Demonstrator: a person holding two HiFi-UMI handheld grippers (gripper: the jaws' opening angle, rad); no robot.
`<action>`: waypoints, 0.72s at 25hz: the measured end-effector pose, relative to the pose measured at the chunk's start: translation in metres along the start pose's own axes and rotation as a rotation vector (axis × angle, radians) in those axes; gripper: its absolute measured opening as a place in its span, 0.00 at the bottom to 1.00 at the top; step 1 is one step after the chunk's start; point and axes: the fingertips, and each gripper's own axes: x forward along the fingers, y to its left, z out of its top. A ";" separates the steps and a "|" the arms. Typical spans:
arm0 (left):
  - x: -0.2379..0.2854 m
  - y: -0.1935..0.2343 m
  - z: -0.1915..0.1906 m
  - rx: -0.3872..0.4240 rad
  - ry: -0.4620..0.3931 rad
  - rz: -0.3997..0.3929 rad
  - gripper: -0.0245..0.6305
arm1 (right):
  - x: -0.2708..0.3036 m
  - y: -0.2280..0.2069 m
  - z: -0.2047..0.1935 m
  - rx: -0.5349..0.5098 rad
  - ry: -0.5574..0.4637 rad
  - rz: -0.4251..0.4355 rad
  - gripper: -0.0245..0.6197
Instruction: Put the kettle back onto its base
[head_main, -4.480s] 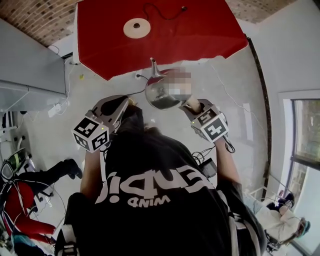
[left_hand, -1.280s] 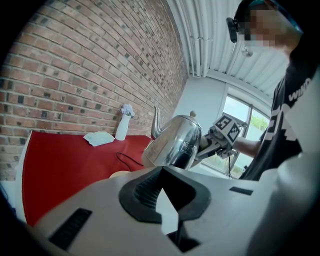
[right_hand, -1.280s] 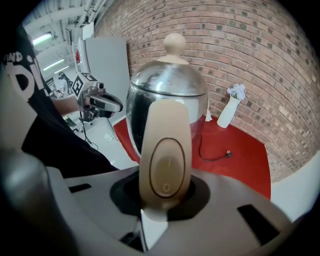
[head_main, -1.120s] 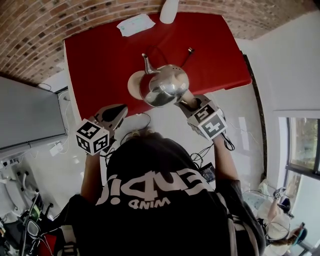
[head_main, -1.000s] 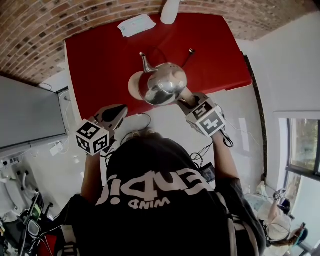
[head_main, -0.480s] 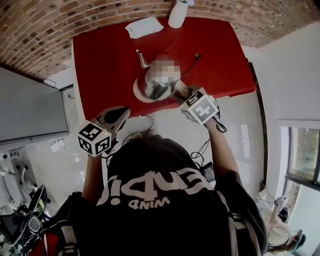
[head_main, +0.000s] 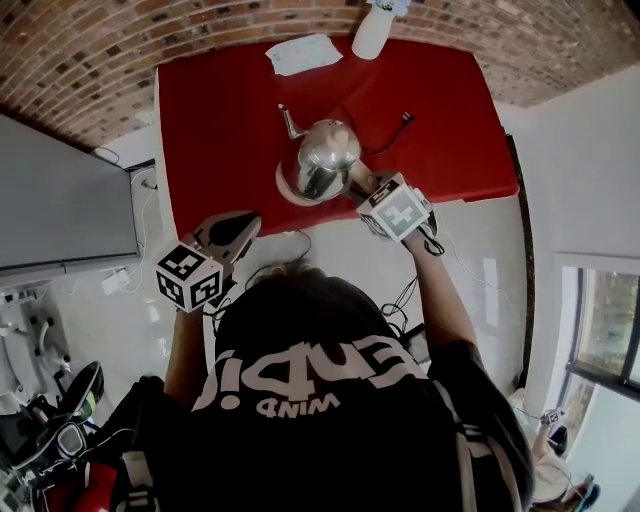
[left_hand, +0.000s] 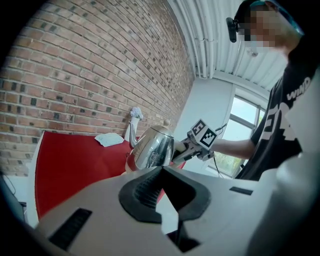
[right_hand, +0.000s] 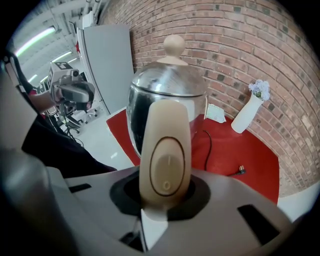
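Note:
A shiny steel kettle (head_main: 318, 160) with a thin spout and a beige knob hangs low over the red table (head_main: 220, 110). It covers the round beige base (head_main: 281, 190), of which only a rim shows at the kettle's lower left; whether the two touch I cannot tell. My right gripper (head_main: 364, 188) is shut on the kettle's beige handle (right_hand: 165, 160), which stands upright between the jaws with the kettle (right_hand: 167, 100) right behind it. My left gripper (head_main: 238, 226) hangs off the table's near edge, shut and holding nothing. From it I see the kettle (left_hand: 152, 147) and the right gripper (left_hand: 184, 150).
A white vase (head_main: 372, 30) and a sheet of paper (head_main: 303, 52) lie at the table's far edge by the brick wall. A black cord with a plug (head_main: 405, 118) trails right of the kettle. A grey cabinet (head_main: 60, 200) stands left of the table.
The right gripper has carried the kettle farther over the table and down, so it now covers the base. The left gripper has stayed where it was.

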 end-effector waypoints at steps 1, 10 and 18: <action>-0.001 0.001 0.000 -0.002 -0.001 0.003 0.05 | 0.003 0.000 0.000 0.001 0.003 0.003 0.15; -0.008 0.010 -0.003 -0.020 -0.002 0.029 0.05 | 0.033 -0.003 -0.004 0.007 0.034 0.009 0.15; -0.012 0.015 -0.001 -0.024 -0.009 0.048 0.05 | 0.052 -0.003 -0.009 0.016 0.059 0.023 0.15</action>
